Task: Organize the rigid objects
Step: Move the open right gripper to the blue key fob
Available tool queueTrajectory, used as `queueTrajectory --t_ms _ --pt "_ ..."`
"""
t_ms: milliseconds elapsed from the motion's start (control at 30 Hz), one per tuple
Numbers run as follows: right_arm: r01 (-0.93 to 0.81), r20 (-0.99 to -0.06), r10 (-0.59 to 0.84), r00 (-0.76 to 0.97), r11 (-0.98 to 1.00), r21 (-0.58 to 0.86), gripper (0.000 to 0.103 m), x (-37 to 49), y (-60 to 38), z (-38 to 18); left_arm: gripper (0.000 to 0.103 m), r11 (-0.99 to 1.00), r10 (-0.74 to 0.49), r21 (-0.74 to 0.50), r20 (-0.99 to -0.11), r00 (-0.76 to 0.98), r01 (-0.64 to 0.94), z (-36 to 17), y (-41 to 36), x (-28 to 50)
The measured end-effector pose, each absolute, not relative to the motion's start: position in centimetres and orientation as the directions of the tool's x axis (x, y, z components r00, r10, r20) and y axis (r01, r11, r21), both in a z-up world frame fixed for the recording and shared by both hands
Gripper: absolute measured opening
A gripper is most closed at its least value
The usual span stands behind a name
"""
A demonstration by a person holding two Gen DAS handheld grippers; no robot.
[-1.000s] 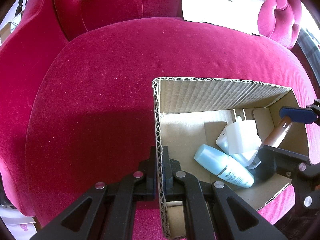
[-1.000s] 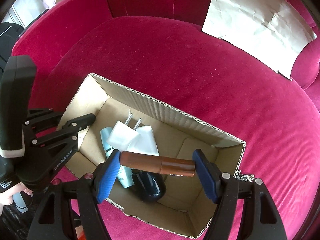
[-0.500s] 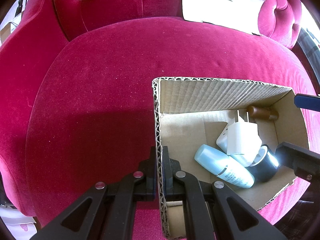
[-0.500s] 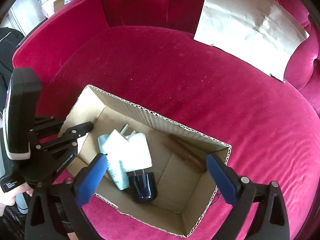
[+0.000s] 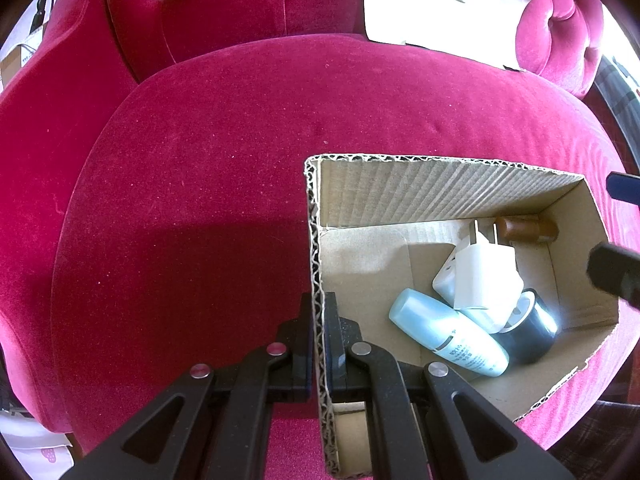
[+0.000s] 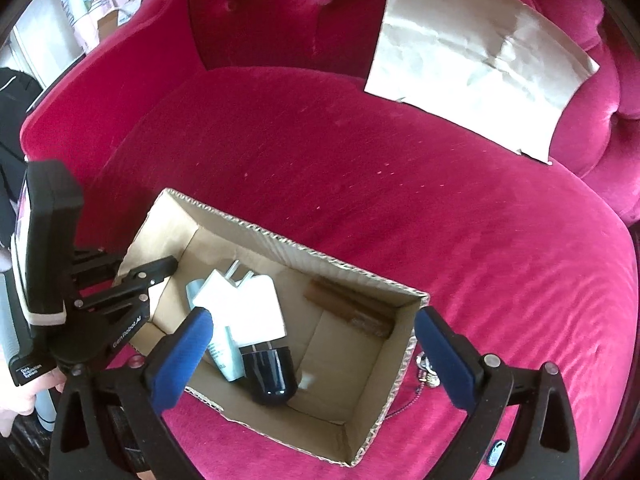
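A cardboard box (image 6: 352, 436) sat on the seat of a red velvet armchair (image 6: 360, 184). The left gripper (image 5: 319, 344) was clamped on the box's left wall, one finger outside and one inside, with the corrugated edge pinched between them.

The right gripper (image 6: 316, 356) hung over the box with its blue-padded fingers (image 6: 180, 356) wide apart and nothing between them; the jaws had just been opening. One pad stood over the near-left rim, the other just outside the right end wall.

Inside the box lay four things. A brown tube (image 5: 526, 229) rested on the floor of the box along the far wall, near the far right corner, clear of both grippers. A white plug (image 5: 478, 276) with its prongs pointing towards the far wall lay on top of a pale blue bottle (image 5: 448, 338). A black plug (image 6: 270, 374) lay beside them near the front wall, touching the bottle.

A sheet of crumpled brown paper (image 6: 480, 64) leaned against the chair's backrest, well apart from the box. A small keyring (image 6: 428, 372) lay on the seat just outside the box's right wall. Part of a hand (image 6: 16, 392) showed at the lower left edge of the right wrist view, holding the left gripper's handle.
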State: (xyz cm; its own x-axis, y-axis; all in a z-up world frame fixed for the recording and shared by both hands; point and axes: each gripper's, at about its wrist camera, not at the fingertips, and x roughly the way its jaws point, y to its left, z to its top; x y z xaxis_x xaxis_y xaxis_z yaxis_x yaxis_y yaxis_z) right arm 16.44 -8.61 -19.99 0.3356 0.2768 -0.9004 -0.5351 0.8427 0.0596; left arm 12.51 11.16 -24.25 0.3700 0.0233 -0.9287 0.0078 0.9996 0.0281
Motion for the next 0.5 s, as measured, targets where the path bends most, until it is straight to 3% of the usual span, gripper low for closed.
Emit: queueTrajectory --t_ms 500 --pt "-0.415 -0.906 0.216 0.364 0.909 0.050 0.103 17.8 -14.1 -18.4 0.003 1.000 0.024 0.028 -0.929 0.369 0.006 -24.3 11.2 12.5"
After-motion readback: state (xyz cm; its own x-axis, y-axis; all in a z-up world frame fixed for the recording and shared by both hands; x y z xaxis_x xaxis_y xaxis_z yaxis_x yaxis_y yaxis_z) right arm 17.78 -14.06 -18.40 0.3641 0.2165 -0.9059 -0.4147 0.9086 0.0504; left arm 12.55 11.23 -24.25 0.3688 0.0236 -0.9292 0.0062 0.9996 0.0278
